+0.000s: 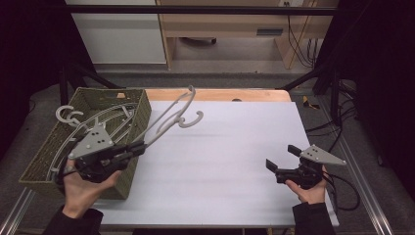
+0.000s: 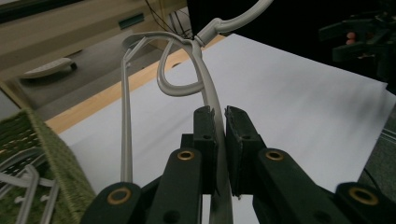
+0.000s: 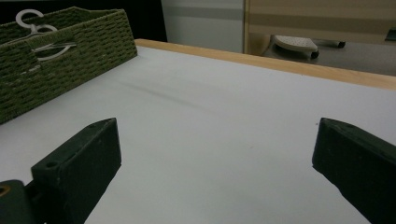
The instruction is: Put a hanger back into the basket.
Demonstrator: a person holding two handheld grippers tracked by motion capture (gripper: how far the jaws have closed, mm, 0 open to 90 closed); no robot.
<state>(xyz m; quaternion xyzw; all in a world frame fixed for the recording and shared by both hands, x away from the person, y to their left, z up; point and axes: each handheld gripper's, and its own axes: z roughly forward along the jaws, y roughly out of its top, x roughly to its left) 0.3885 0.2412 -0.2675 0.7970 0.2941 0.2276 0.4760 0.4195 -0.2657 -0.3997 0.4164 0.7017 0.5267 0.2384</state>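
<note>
A pale grey plastic hanger (image 1: pixel 161 127) slants up over the table's left part, its hook end toward the middle. My left gripper (image 1: pixel 142 146) is shut on the lower end of one hanger arm, beside the basket's right wall. In the left gripper view the jaws (image 2: pixel 219 126) pinch that arm, and the hanger (image 2: pixel 209 91) rises ahead of them. Near the table's right edge my right gripper (image 1: pixel 281 156) is held low and open. Its jaws (image 3: pixel 215 149) stand wide apart over bare table with nothing between them.
A green woven basket (image 1: pixel 39 164) sits at the table's left edge with more hangers (image 1: pixel 68 115) lying in it. It also stands at upper left as the basket (image 3: pixel 60 60) in the right gripper view. A wooden strip (image 1: pixel 220 94) marks the far edge of the white tabletop (image 1: pixel 220 161).
</note>
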